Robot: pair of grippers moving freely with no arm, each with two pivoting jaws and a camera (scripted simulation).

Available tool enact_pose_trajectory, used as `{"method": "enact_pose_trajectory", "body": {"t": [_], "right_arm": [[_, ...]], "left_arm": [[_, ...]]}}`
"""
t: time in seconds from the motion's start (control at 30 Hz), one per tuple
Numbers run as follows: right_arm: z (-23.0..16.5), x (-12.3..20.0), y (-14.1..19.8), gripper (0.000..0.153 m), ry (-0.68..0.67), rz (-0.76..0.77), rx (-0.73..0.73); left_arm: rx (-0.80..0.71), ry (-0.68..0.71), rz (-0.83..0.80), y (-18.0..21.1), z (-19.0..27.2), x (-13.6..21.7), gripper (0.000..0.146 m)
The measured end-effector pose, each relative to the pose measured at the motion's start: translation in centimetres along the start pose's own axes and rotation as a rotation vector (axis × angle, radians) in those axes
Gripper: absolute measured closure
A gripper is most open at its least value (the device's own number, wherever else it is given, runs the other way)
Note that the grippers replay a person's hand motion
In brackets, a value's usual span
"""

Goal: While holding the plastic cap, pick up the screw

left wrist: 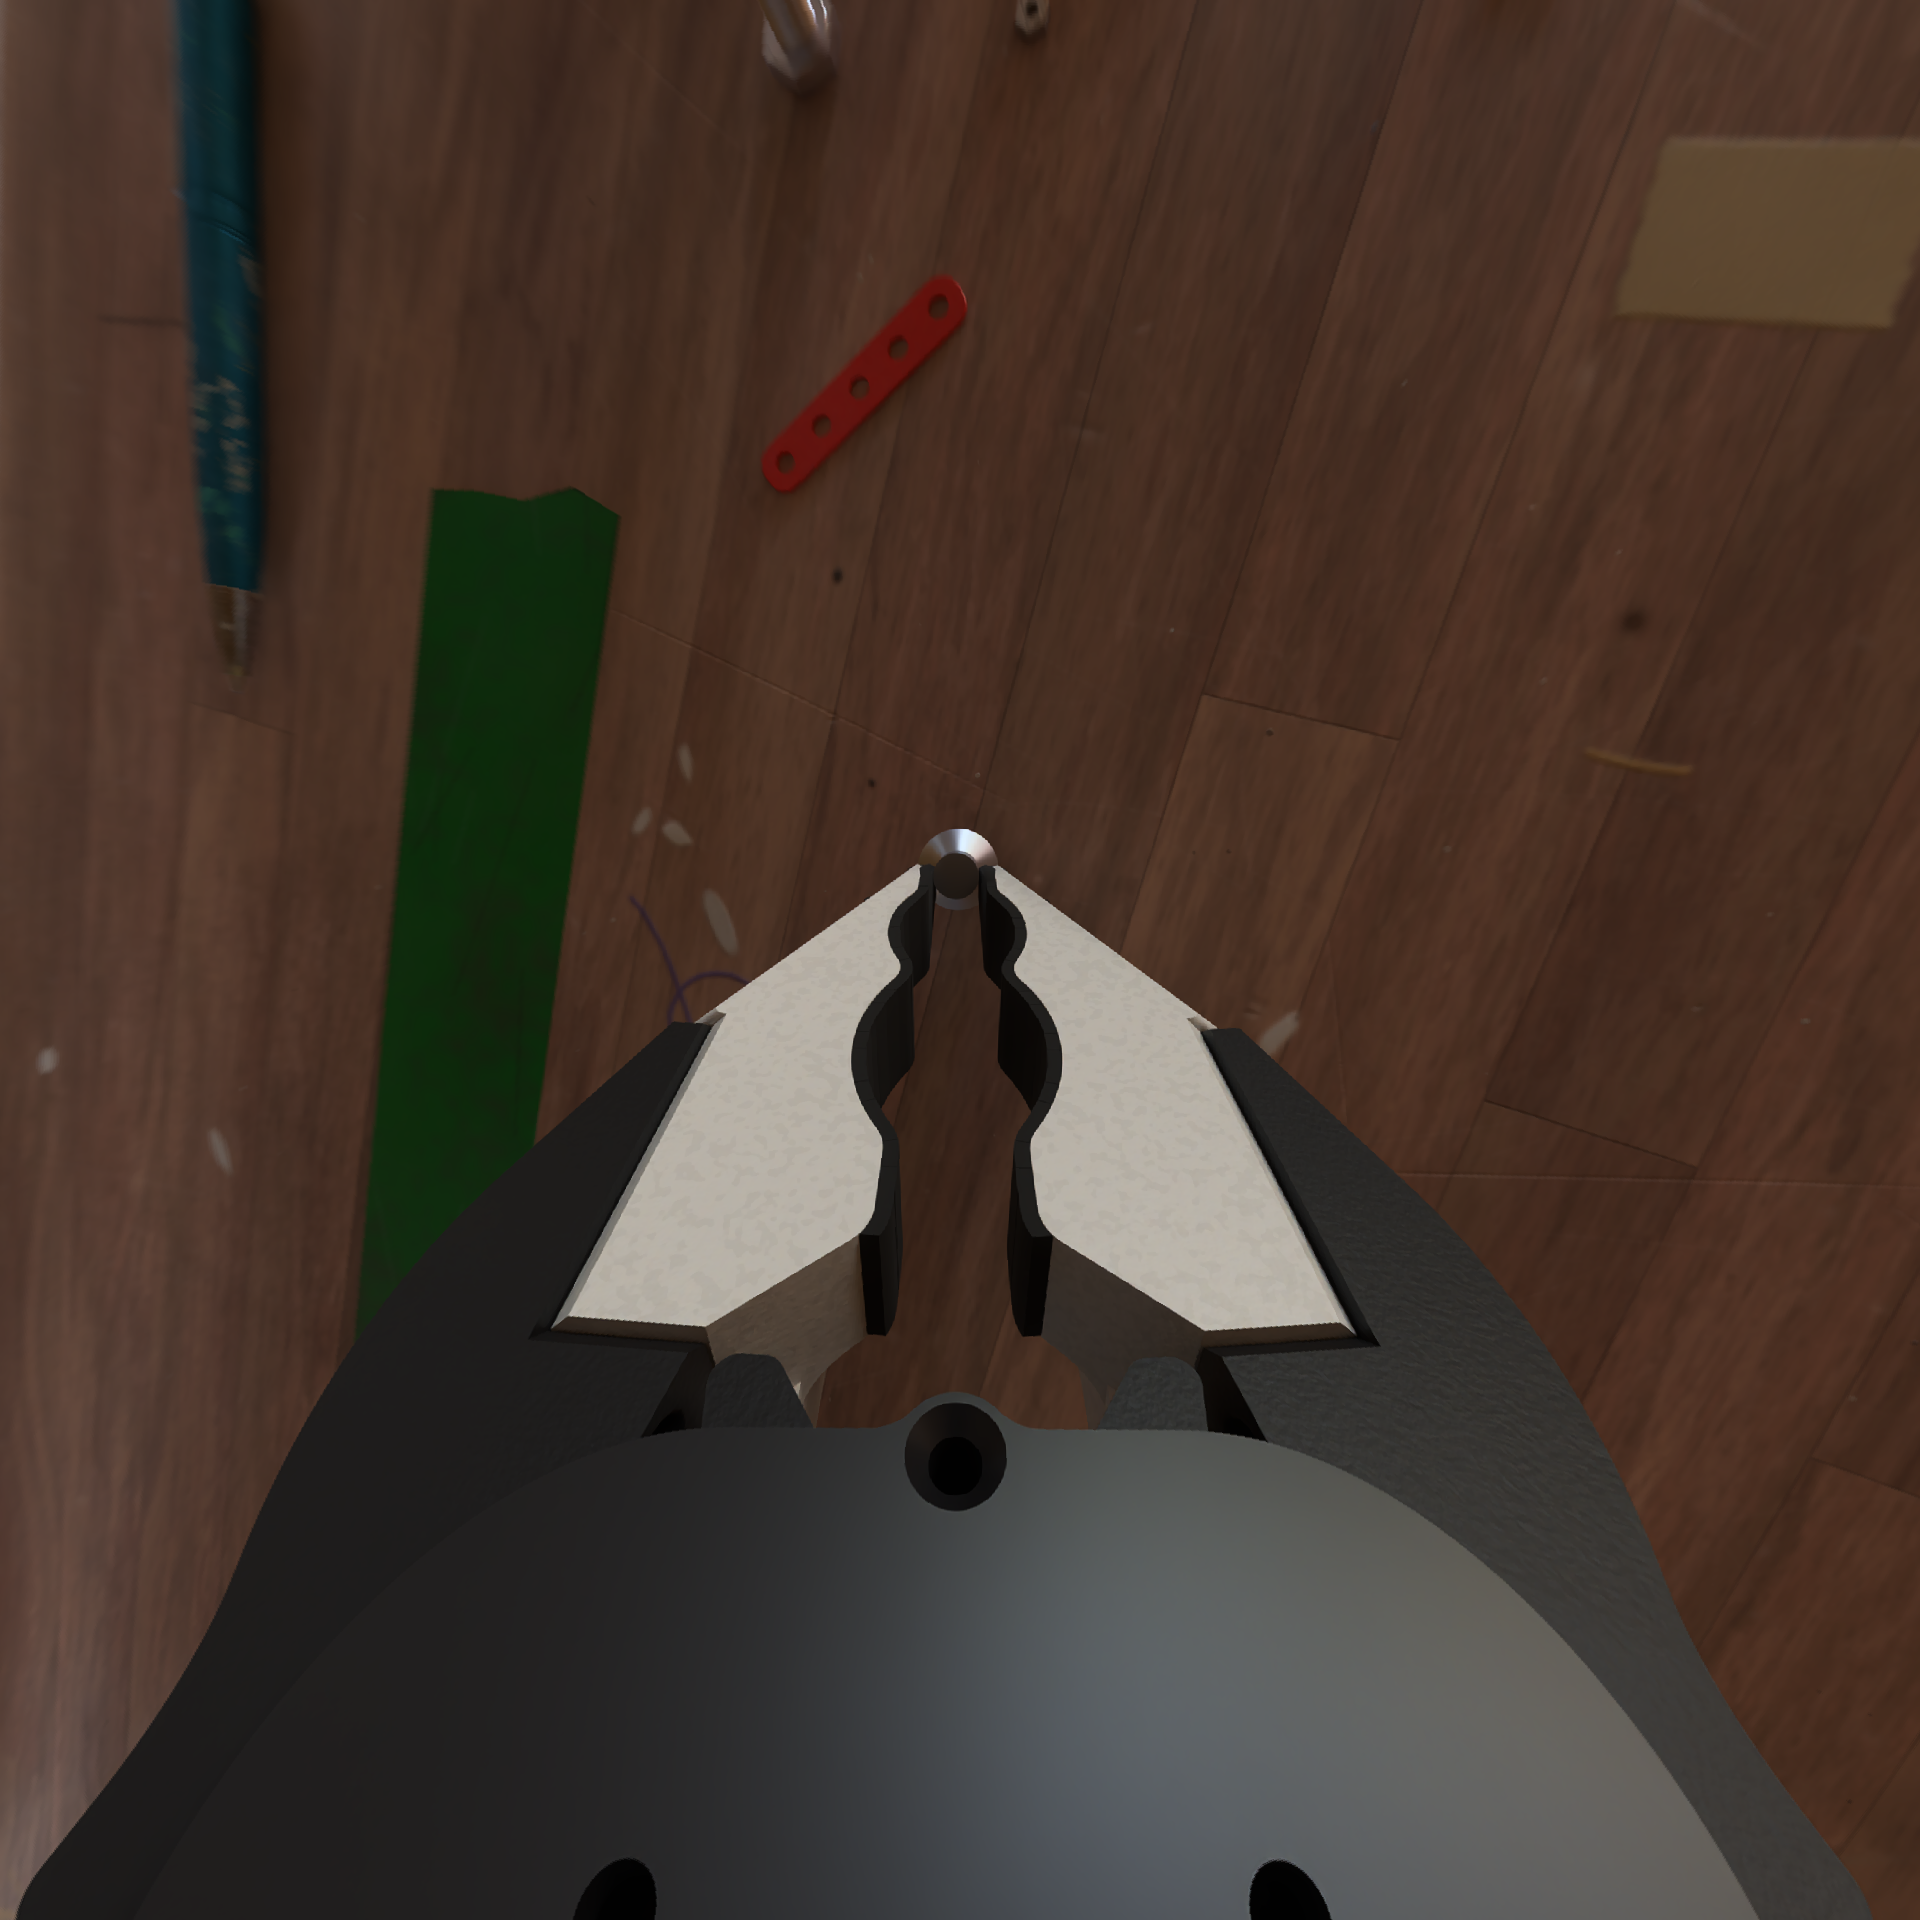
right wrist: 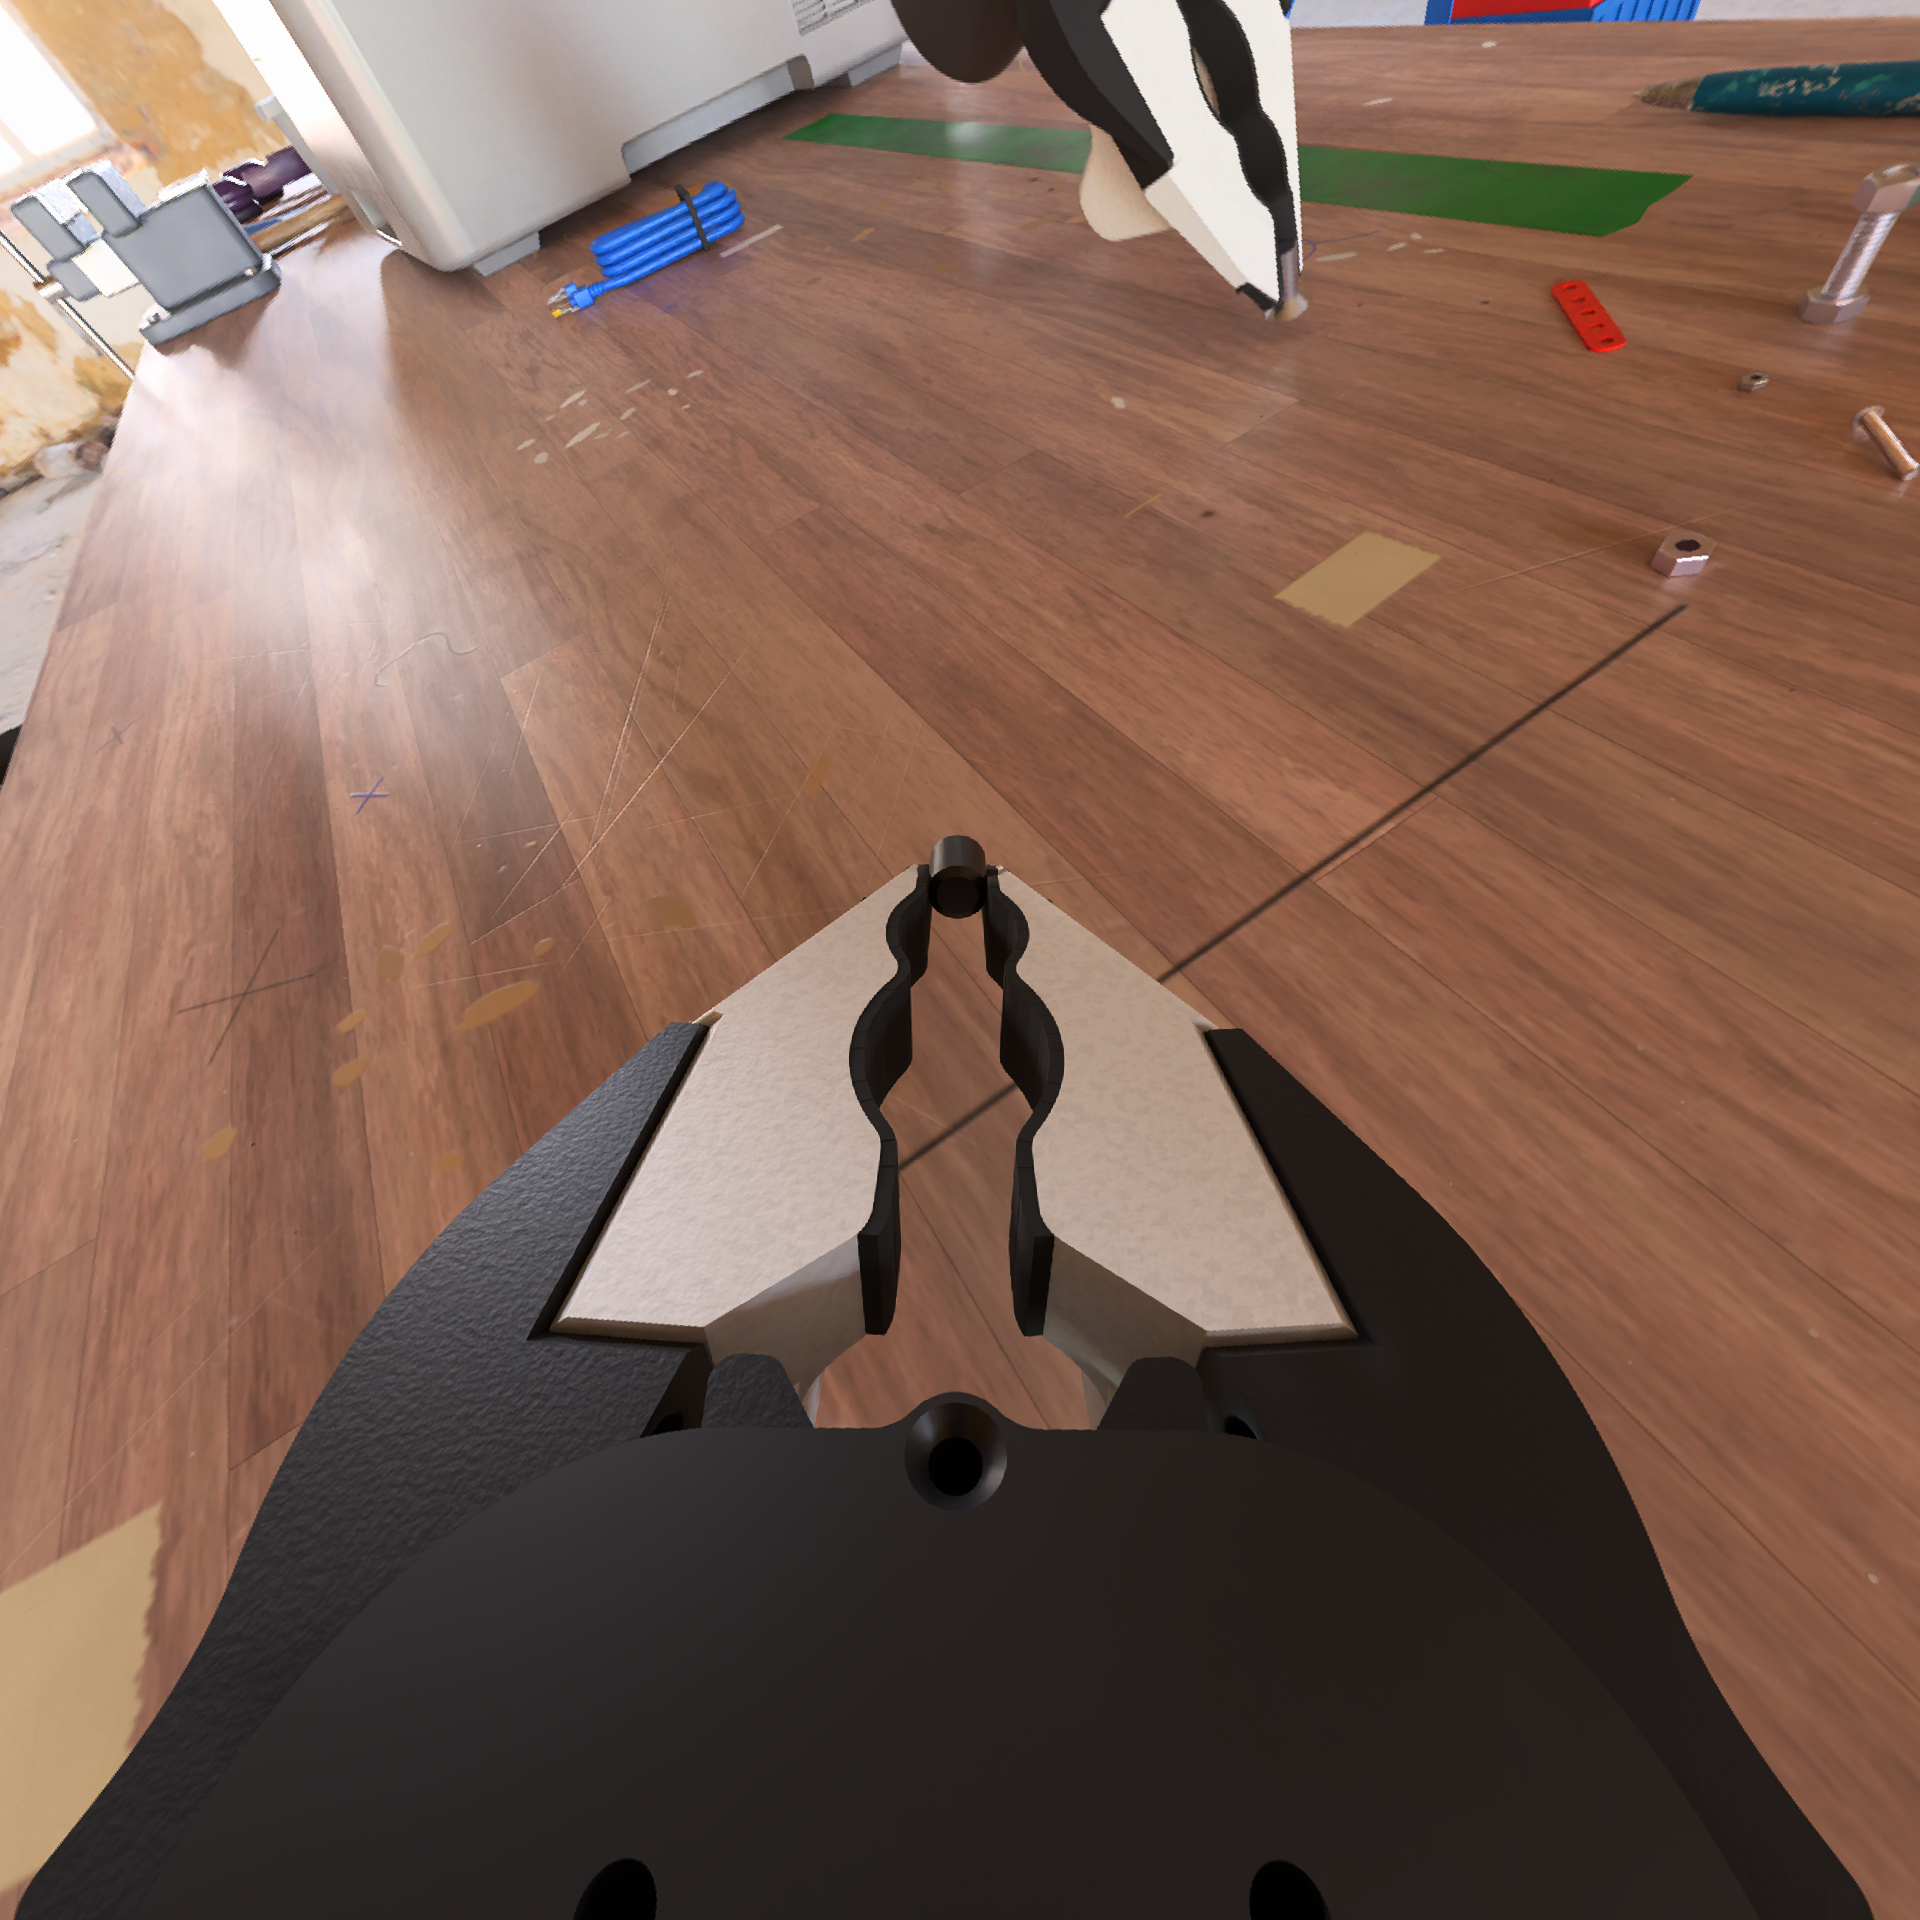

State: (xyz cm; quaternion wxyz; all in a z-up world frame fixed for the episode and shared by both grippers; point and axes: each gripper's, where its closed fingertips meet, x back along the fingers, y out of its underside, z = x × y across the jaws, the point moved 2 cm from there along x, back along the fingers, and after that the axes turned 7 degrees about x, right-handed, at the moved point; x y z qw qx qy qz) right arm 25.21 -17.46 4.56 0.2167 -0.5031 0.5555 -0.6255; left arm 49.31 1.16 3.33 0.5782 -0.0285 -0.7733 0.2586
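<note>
In the left wrist view my left gripper (left wrist: 957,881) is shut on a small silver screw (left wrist: 961,850), pinched at the fingertips, pointing down at the wooden table. In the right wrist view my right gripper (right wrist: 957,883) is shut on a small black plastic cap (right wrist: 957,864), held above the table. The left gripper (right wrist: 1280,286) also shows at the far top of that view, with the screw (right wrist: 1288,272) upright at its tips, its head touching or just above the wood.
A red perforated strip (left wrist: 864,382), a teal pen (left wrist: 220,312), green tape (left wrist: 488,852) and a tan patch (left wrist: 1766,234) lie on the wood. The right wrist view shows a large bolt (right wrist: 1860,249), a smaller bolt (right wrist: 1886,442), a hex nut (right wrist: 1681,554), a blue cable (right wrist: 665,241) and a white appliance (right wrist: 582,94).
</note>
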Motion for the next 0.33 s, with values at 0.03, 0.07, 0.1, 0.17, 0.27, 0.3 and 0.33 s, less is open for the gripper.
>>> {"method": "enact_pose_trajectory", "body": {"t": [0.03, 0.07, 0.1, 0.17, 0.27, 0.3, 0.33], "right_arm": [[0.0, 0.0, 0.0, 0.144, 0.001, 0.001, 0.001], [0.0, 0.0, 0.0, 0.144, 0.002, 0.001, 0.003], [0.0, 0.0, 0.0, 0.144, 0.002, 0.001, 0.004], [0.0, 0.0, 0.0, 0.144, 0.002, 0.001, 0.004], [0.0, 0.0, 0.0, 0.144, 0.005, 0.003, 0.009], [0.0, 0.0, 0.0, 0.144, 0.008, 0.004, 0.012], [0.0, 0.0, -0.1, 0.144, 0.01, 0.006, 0.015]], "left_arm": [[0.001, -0.019, 0.017, -0.2, 0.1, 0.5, 0.138], [0.007, -0.032, 0.04, -0.5, 0.2, 1.2, 0.138], [0.016, -0.044, 0.065, -0.8, 0.5, 2.0, 0.138], [0.035, -0.046, 0.113, -1.5, 1.9, 3.9, 0.138], [0.08, 0.06, 0.174, -2.6, 6.7, 6.4, 0.138], [0.117, 0.114, 0.184, -3.0, 8.7, 7.0, 0.138], [0.173, 0.154, 0.186, -3.2, 10.4, 7.3, 0.138]]}}
